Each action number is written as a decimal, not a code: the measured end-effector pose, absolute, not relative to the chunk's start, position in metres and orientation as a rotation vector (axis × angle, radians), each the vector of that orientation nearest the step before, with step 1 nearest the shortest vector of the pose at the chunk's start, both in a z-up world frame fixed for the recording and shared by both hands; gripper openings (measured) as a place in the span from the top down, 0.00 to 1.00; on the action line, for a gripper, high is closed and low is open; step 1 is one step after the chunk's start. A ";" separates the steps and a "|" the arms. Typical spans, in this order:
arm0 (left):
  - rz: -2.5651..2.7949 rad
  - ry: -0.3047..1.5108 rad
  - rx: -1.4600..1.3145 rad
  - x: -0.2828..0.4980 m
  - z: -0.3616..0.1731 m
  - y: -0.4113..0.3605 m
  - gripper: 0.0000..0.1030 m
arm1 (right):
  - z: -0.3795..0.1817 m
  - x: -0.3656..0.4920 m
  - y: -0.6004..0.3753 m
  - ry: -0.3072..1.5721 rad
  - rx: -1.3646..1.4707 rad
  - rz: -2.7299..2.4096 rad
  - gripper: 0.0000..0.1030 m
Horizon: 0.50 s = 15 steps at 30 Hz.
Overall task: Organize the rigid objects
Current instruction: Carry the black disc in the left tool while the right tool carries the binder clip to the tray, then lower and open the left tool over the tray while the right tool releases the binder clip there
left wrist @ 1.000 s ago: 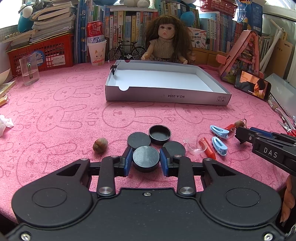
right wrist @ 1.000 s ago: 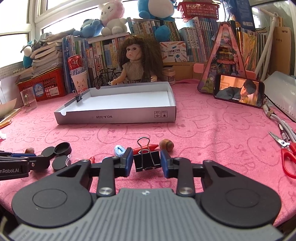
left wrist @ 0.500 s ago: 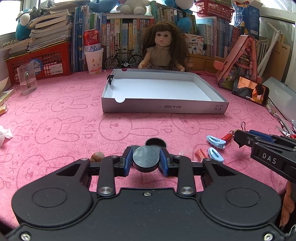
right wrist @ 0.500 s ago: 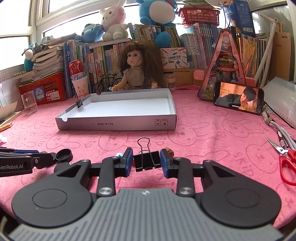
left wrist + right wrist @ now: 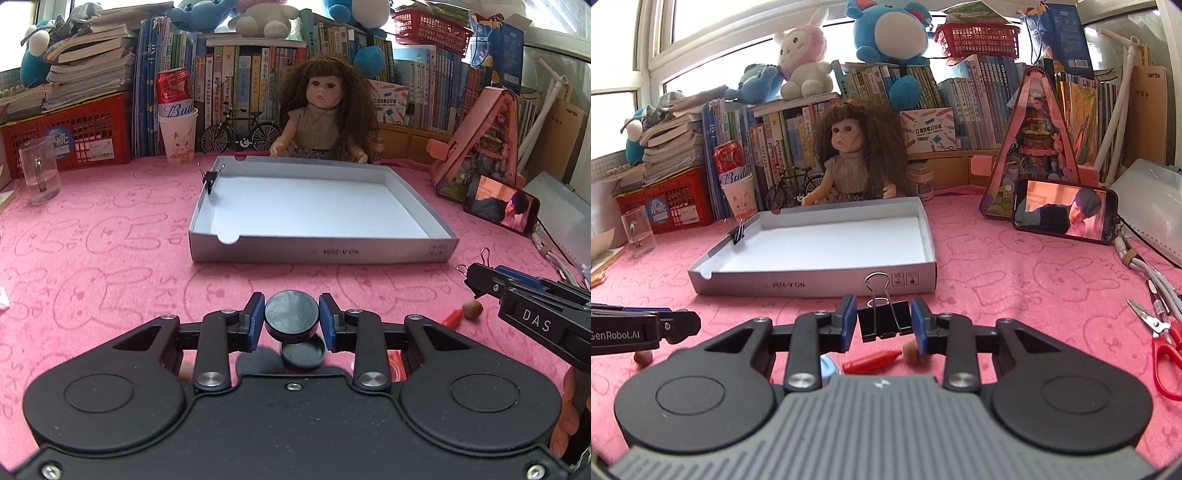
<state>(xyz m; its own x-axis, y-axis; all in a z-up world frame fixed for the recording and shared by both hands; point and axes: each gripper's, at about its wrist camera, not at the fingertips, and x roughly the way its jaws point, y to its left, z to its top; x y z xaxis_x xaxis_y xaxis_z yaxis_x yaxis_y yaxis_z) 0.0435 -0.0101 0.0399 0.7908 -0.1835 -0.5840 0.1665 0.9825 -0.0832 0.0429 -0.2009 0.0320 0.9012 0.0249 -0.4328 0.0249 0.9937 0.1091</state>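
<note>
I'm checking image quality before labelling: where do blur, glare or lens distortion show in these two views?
Left wrist view: fisheye bends the bookshelf, corners go dark, and the box's front label is smeared; the black disc in the left tool is sharp. Right wrist view: the windows blow out white, edges curve, yet the binder clip stays crisp.

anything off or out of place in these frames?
Only one oddity: a small binder clip is clamped onto the left wall of the white box instead of lying inside it. Nothing looks spilled or damaged.
</note>
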 end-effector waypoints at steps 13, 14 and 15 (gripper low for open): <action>-0.165 0.650 -0.084 0.124 0.060 -0.016 0.71 | 0.048 0.110 -0.205 0.462 0.190 0.006 0.64; -0.165 0.660 -0.093 0.132 0.060 -0.016 0.71 | 0.049 0.116 -0.206 0.467 0.197 0.010 0.64; -0.161 0.668 -0.097 0.139 0.060 -0.016 0.71 | 0.049 0.123 -0.207 0.475 0.205 0.019 0.64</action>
<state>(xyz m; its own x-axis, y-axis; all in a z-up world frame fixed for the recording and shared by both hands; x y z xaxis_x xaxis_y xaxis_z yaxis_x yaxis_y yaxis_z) 0.1392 -0.0158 0.0597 0.7732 -0.1793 -0.6083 0.1172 0.9831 -0.1409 0.1227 -0.2066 0.0490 0.8897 0.0655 -0.4518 0.0297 0.9793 0.2004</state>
